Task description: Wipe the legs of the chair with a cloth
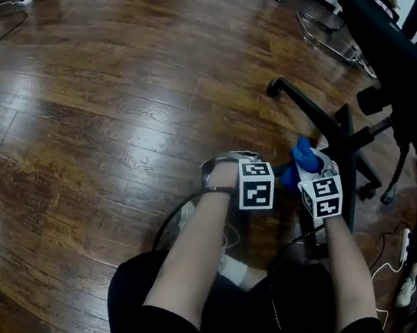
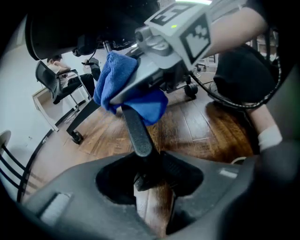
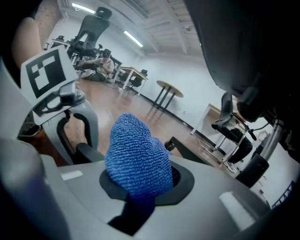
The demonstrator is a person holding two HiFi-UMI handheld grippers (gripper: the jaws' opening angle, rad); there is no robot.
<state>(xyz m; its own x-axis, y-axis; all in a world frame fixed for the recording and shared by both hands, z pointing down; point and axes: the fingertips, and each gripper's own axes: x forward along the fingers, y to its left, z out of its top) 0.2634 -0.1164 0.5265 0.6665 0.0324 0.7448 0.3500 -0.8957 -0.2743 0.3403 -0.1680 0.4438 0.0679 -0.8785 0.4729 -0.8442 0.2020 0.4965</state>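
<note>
Clamping down on the free end of a black plastic chair leg, the left gripper is grasping that spoke between its jaws, low over the dark brown wooden plank floor. The right gripper is clenching a bunched blue knitted cloth. The cloth is bulging out past the jaws and is lying against the same leg, just beyond the left gripper's hold and on the side nearer the hub of the black office chair. From the head view, the two grippers are sitting close beside each other at the chair's star base, with the person's bare forearms reaching down to them. Another black spoke with a caster is pointing away across the floor.
</note>
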